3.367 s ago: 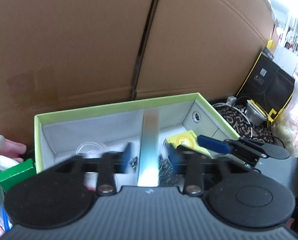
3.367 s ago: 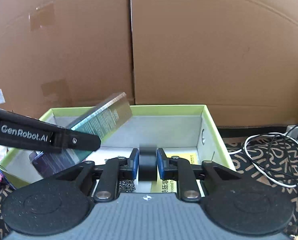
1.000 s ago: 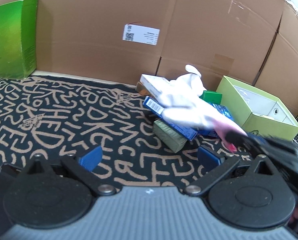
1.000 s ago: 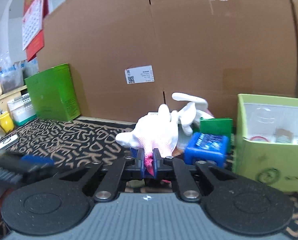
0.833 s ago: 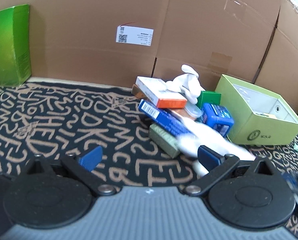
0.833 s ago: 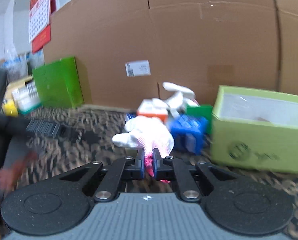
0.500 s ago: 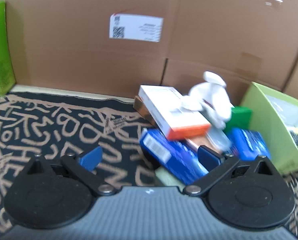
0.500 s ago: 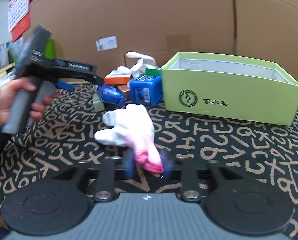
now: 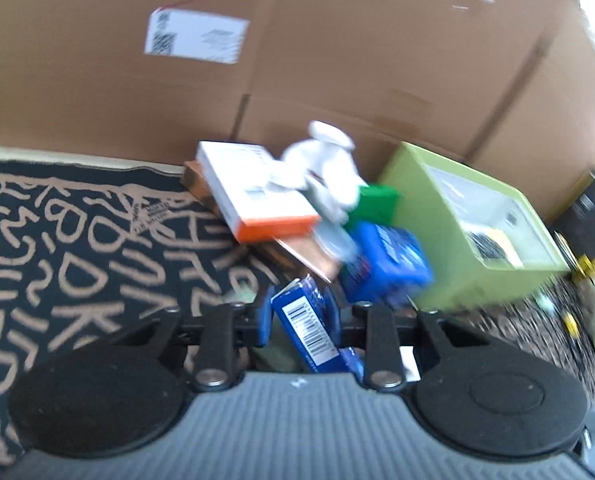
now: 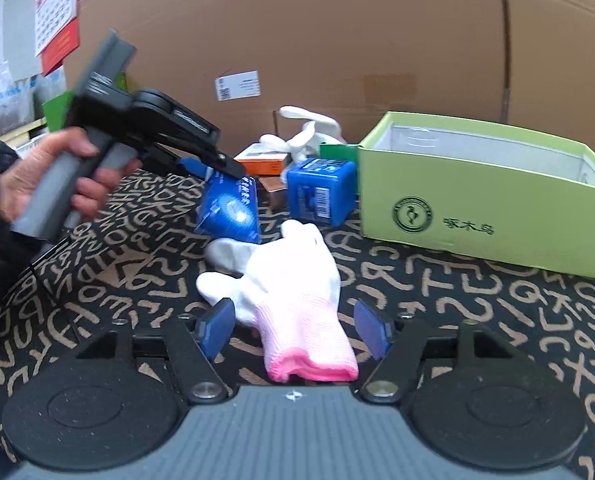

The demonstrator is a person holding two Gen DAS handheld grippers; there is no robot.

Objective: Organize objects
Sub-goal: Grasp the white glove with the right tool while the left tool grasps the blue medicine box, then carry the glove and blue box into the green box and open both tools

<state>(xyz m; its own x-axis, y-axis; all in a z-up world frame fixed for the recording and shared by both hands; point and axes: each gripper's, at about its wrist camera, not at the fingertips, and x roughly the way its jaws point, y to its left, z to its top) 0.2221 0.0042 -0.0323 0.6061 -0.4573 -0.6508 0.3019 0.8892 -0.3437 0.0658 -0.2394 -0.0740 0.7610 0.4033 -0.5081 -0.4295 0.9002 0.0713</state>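
My left gripper (image 9: 299,316) is shut on a flat blue box with a barcode (image 9: 305,326), lifted off the mat; the same box (image 10: 229,210) hangs from that gripper (image 10: 221,170) in the right wrist view. My right gripper (image 10: 293,330) is open, with a white glove with a pink cuff (image 10: 293,300) lying on the mat between its fingers. A light green open box (image 10: 485,196) stands at the right, also in the left wrist view (image 9: 473,236).
A pile lies by the cardboard wall (image 10: 337,40): a white-and-orange box (image 9: 257,196), a second white glove (image 9: 329,172), a green box (image 9: 377,204), a blue cube box (image 10: 321,192), a brown box (image 9: 297,252). The patterned mat (image 10: 457,300) covers the table.
My left gripper went from open to shut on the flat blue box and lifted it. My right gripper opened and left the glove on the mat.
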